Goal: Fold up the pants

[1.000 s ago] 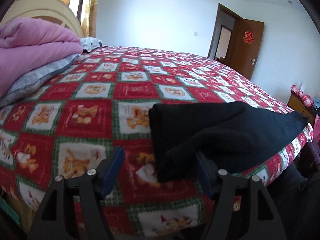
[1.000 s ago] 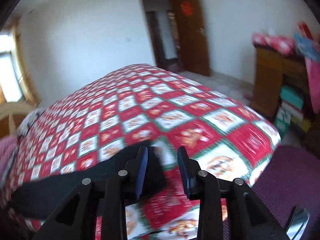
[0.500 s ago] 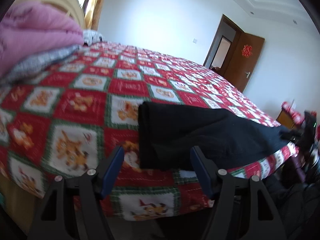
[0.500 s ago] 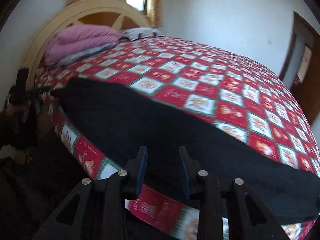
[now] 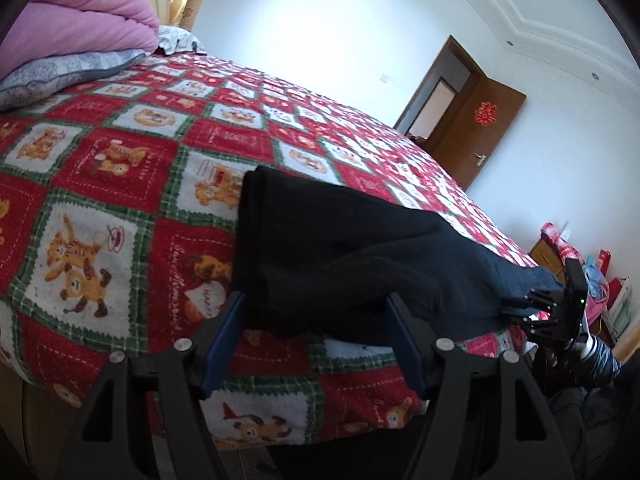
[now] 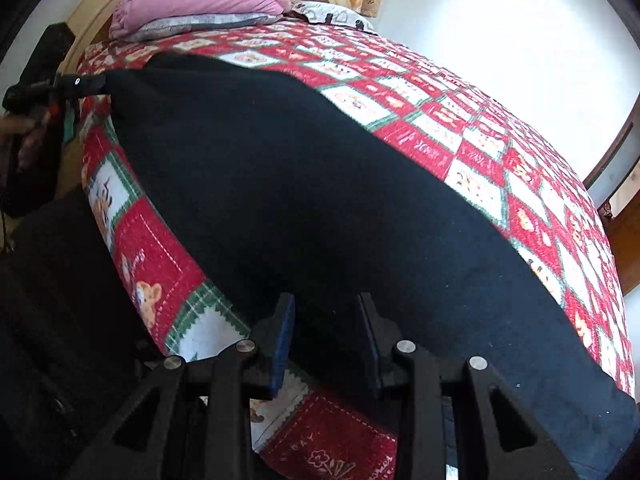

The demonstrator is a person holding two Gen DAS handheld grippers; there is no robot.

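Observation:
Black pants [image 5: 340, 248] lie folded lengthwise along the near edge of the bed; they fill the right wrist view [image 6: 320, 184]. My left gripper [image 5: 316, 340] is open, its fingers either side of the pants' near corner at one end. My right gripper [image 6: 326, 340] is open with a narrower gap, its fingertips over the pants' near edge, nothing pinched. The right gripper also shows far right in the left wrist view [image 5: 540, 312] at the pants' other end. The left gripper shows at the far left of the right wrist view [image 6: 84, 84].
The bed carries a red, green and white checked blanket [image 5: 120, 168]. A pink quilt [image 5: 80, 12] and a grey pillow [image 5: 60, 72] are stacked by the headboard [image 6: 104, 8]. A brown door [image 5: 480, 128] stands open. Cluttered furniture [image 5: 600, 276] is at the right.
Both grippers have come closer to the pants' near edge. The right gripper swung round from the bed's foot to face along the pants. Both stay open.

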